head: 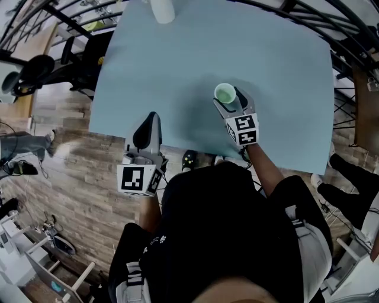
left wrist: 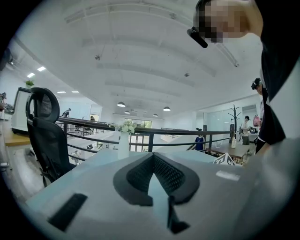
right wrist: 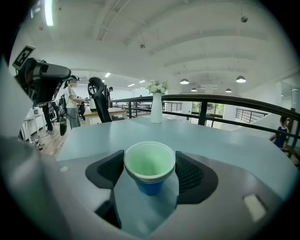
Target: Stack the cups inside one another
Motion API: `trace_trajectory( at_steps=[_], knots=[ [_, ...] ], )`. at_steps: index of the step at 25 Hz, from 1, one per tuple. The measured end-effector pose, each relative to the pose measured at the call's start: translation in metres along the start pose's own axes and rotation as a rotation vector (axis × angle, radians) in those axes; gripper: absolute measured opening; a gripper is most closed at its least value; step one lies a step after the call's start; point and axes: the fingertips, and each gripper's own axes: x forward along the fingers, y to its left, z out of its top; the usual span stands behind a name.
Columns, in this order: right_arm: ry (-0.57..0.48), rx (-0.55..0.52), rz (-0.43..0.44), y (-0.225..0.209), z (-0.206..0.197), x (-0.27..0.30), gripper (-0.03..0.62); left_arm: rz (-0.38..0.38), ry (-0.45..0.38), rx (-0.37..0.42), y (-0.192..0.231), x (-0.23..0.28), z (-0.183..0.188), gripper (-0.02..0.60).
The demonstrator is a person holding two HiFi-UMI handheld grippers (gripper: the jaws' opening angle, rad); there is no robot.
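Note:
A nested stack of cups (head: 224, 92), pale green inside and blue outside (right wrist: 149, 161), stands upright between the pads of my right gripper (head: 230, 100), near the middle of the light blue table (head: 284, 71). In the right gripper view the gripper (right wrist: 150, 174) is shut on the stack, with both dark pads against its rims. I cannot tell whether the stack rests on the table or hangs just above it. My left gripper (head: 151, 117) is at the table's front left edge, shut with nothing in it; its pad tips (left wrist: 152, 155) meet.
A white vase of flowers (head: 161, 10) (right wrist: 156, 108) stands at the table's far edge. A black office chair (left wrist: 44, 131) is off the table's left side. A railing (right wrist: 220, 101) runs behind the table. People's legs show on the floor at both sides.

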Motion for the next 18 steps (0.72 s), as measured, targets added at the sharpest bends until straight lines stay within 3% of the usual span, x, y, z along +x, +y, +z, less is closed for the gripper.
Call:
trace_trajectory(
  at_steps=[11,18],
  knots=[
    [0.0,-0.009,-0.018,-0.001,0.0,-0.002,0.364,0.017,-0.008,-0.007,0.002,-0.007,-0.001,-0.012],
    [-0.056,-0.004,-0.041,0.001,0.018,-0.008,0.362,0.005,-0.001,-0.015,0.004,-0.007,-0.003,-0.012]
  ],
)
